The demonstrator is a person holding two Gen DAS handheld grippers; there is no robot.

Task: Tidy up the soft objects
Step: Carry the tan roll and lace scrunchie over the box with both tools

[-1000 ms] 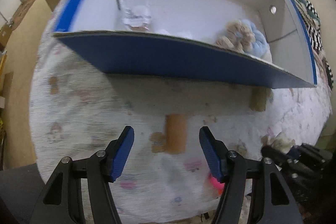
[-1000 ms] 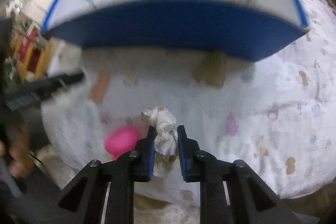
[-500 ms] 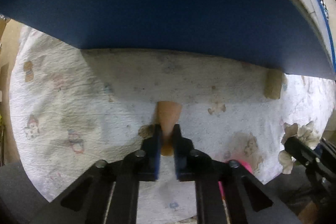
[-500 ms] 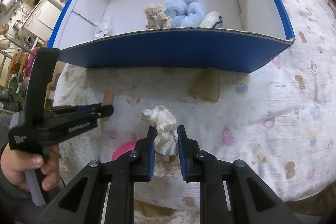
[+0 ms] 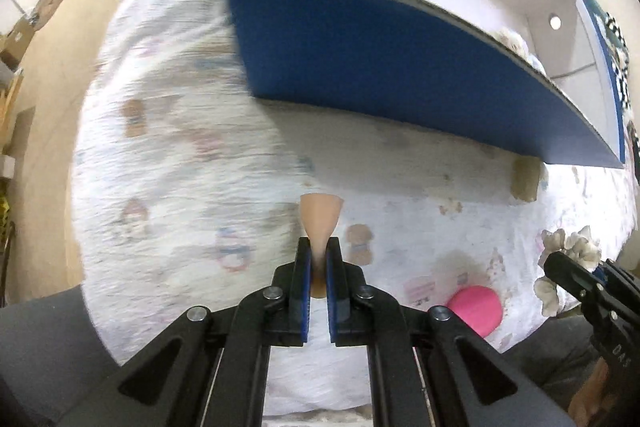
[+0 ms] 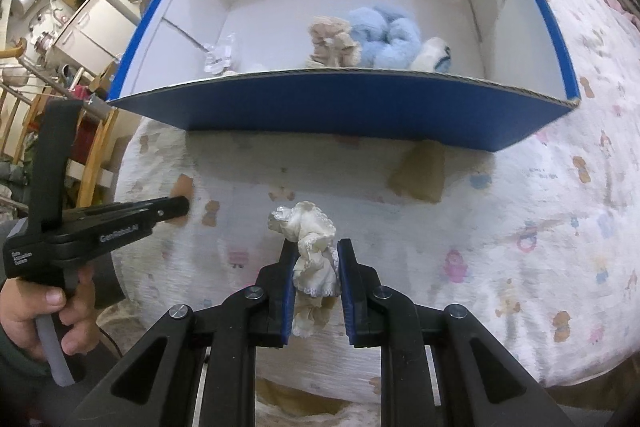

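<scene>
My left gripper (image 5: 318, 247) is shut on a peach soft block (image 5: 321, 213), squeezed thin between the pads, just above the printed cloth. My right gripper (image 6: 316, 255) is shut on a cream lace scrunchie (image 6: 310, 239) and holds it above the cloth; it also shows in the left wrist view (image 5: 568, 247). The blue-and-white box (image 6: 360, 107) stands ahead of both grippers. Inside it lie a beige scrunchie (image 6: 332, 41), a light blue fluffy scrunchie (image 6: 386, 33), a white rolled piece (image 6: 432, 55) and a clear plastic item (image 6: 218, 59).
A tan sponge block (image 6: 420, 169) lies against the box's front wall; it also shows in the left wrist view (image 5: 526, 179). A pink round soft object (image 5: 476, 309) lies near the cloth's front edge. Furniture and appliances stand beyond the bed at left.
My left gripper closed on the peach block and has lifted it back from the box. My right gripper has kept hold of the cream scrunchie, hardly moving.
</scene>
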